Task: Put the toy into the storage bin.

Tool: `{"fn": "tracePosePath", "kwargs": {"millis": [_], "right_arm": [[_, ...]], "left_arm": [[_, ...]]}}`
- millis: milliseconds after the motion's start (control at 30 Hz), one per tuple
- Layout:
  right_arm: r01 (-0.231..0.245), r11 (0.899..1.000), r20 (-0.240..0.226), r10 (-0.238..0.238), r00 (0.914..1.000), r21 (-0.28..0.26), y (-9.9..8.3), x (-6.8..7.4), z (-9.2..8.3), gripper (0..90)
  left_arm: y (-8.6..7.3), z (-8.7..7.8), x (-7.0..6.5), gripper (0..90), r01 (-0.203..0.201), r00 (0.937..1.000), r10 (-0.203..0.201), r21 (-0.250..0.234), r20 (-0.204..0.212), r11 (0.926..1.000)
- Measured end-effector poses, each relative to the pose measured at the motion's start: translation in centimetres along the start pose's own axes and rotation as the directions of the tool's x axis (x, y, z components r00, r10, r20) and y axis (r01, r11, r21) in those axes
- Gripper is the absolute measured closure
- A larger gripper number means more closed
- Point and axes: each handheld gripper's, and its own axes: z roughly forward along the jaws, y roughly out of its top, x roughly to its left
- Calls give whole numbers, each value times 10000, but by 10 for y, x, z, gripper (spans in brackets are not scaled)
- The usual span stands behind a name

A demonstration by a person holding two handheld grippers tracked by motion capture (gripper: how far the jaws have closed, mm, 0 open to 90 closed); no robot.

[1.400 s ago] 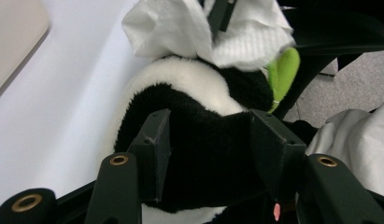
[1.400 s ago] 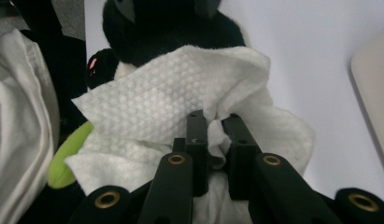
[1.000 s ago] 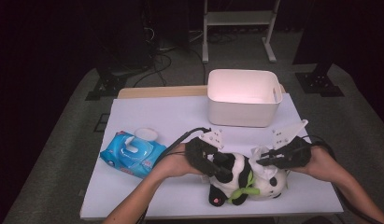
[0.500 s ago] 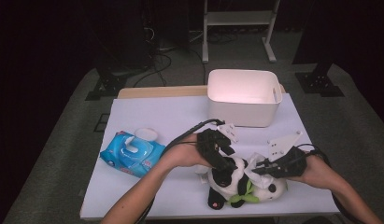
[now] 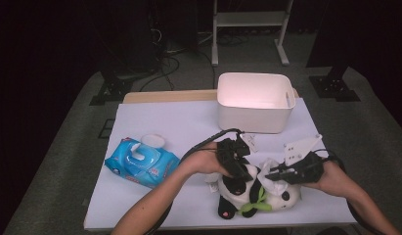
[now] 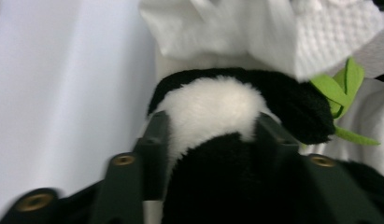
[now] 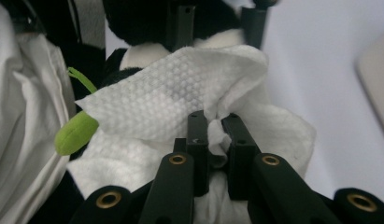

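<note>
Pinning the panda (image 5: 252, 193) flat at about 5 o'clock on the surface (image 5: 154, 122), the left tool (image 5: 236, 166) straddles a black-and-white limb; in the left gripper view its jaws have just been closing and press the plush (image 6: 213, 121) from both sides, so the toy likely cannot slide while it is wiped. The right tool (image 5: 277, 174) comes in from 3 o'clock with its jaws nearly together, pinching a bunched white wipe (image 7: 180, 107) that drapes over the panda's body beside the green leaf (image 7: 77, 130). That split looks deliberate: one hand steadies, the other cleans. The wipe pack (image 5: 142, 164) lies at 9 o'clock of the toy, well apart, its flap open, probably so another sheet can be pulled. A small white lid (image 5: 153, 141) rests just beyond the pack. The white bin (image 5: 255, 103) stands at 12 o'clock, near the far edge and clear of both hands, perhaps waiting to receive something once the wiping is done.
</note>
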Motion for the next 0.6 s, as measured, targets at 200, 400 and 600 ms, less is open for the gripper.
{"fn": "tracePosePath", "kwargs": {"millis": [200,400,600], "right_arm": [[-269,9988,345,283,9990,-403,12,-28,-13,821],[-198,9997,574,207,9981,-157,23,-43,-9,820],[-232,9991,222,225,9995,355,22,-42,15,821]], "left_arm": [[12,-21,4,581,-664,9895,636,-175,-1295,9976],[9,-27,15,568,-480,9857,430,-274,-1631,9985],[-9,-25,14,484,-126,9908,55,-521,-1350,9986]]}}
